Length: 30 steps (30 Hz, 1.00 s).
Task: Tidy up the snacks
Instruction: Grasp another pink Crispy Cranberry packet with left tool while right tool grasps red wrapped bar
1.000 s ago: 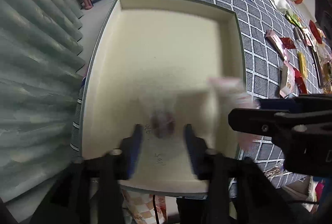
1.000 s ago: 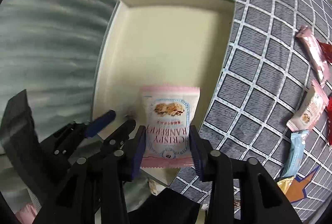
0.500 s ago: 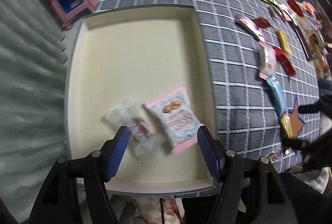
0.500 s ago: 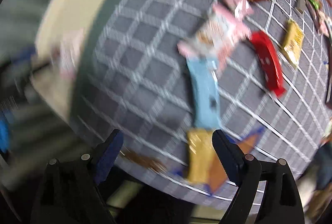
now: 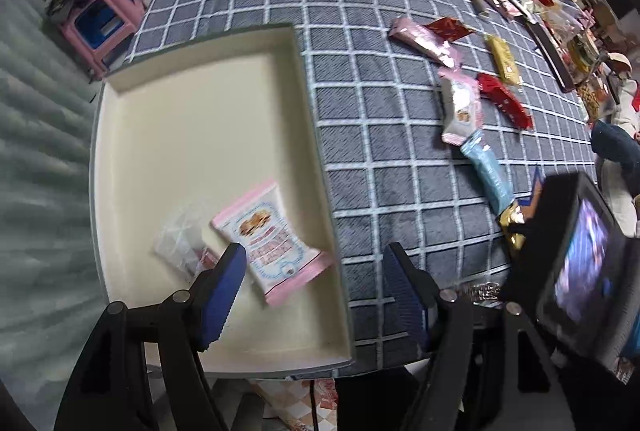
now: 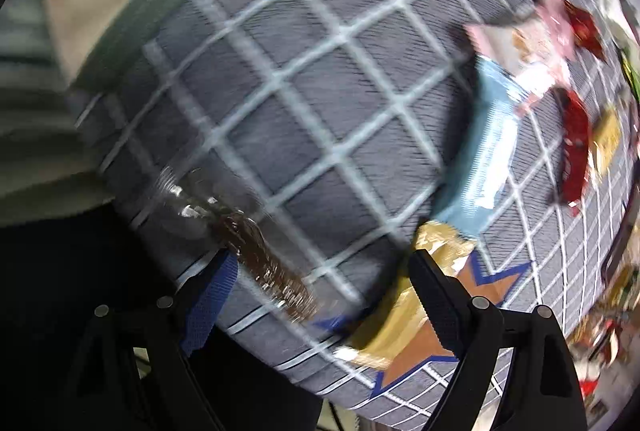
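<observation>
A cream tray sits at the table's left edge. In it lie a pink cranberry snack pack and a clear wrapped snack. My left gripper is open and empty above the tray's near right corner. My right gripper is open and empty, low over the near table edge, with a clear brown-filled wrapper and a gold pack between its fingers' span. The right gripper's body shows in the left wrist view. The right view is blurred.
Loose snacks lie on the grey checked cloth: a light blue bar, a pink-white pack, red packs, a yellow pack, a pink bar. A pink stool stands beyond the table.
My right gripper let go of the cranberry pack into the tray and swung right and down over the loose snacks. My left gripper opened, dropped the clear snack and drew back to the right.
</observation>
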{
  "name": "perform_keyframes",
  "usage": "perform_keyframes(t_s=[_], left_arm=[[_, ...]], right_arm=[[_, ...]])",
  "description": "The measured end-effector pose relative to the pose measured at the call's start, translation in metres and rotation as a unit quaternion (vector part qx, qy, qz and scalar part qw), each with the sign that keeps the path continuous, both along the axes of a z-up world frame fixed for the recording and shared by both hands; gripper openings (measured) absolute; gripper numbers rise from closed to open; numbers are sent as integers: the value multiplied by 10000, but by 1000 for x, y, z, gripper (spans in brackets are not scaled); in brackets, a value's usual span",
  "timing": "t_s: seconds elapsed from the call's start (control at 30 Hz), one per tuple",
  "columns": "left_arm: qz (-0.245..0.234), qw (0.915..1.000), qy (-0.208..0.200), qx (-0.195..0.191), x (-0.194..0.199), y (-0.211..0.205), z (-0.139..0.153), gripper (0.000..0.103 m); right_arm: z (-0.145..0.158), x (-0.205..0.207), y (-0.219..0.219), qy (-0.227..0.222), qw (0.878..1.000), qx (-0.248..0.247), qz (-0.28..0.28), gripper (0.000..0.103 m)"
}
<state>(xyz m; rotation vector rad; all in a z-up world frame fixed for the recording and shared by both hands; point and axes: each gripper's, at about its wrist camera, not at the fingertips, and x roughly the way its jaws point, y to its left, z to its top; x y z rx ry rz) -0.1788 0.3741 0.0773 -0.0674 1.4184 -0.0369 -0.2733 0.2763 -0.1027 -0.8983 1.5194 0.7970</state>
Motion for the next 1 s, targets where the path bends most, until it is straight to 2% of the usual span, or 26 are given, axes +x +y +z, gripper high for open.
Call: perform_keyframes(t_s=[0.1, 0.17, 0.23, 0.33, 0.43, 0.5, 0.67, 0.73, 0.77, 1.0], left_arm=[[-72, 9999, 4, -81, 14, -11, 2, 76], [-129, 9998, 36, -136, 23, -19, 2, 77], [-190, 9995, 46, -245, 37, -31, -1, 78], [-259, 9990, 109, -360, 62, -56, -9, 78], [-299, 9984, 234, -417, 90, -85, -22, 78], [-330, 9984, 270, -384, 103, -99, -30, 78], [-316, 9983, 420, -264, 129, -124, -50, 78], [-339, 9982, 464, -200, 134, -131, -55, 78], [-354, 9981, 483, -167, 136, -133, -57, 78], [-377, 9968, 683, 175, 147, -150, -80, 78]], right_arm=[[-5, 30, -12, -138, 9975, -103, -681, 89], [-6, 53, -31, -46, 9902, -129, -1391, 89], [-1, 71, -52, 75, 9784, 51, -2063, 89], [5, 88, -87, 246, 9538, 287, -2980, 89], [5, 92, -120, 356, 9333, 370, -3553, 89], [3, 90, -136, 393, 9257, 392, -3742, 89], [8, 89, -178, 346, 9223, 456, -3822, 89], [11, 109, -204, 339, 9223, 502, -3816, 89], [9, 145, -218, 334, 9226, 526, -3807, 89], [9, 193, -206, 187, 9296, 718, -3610, 89]])
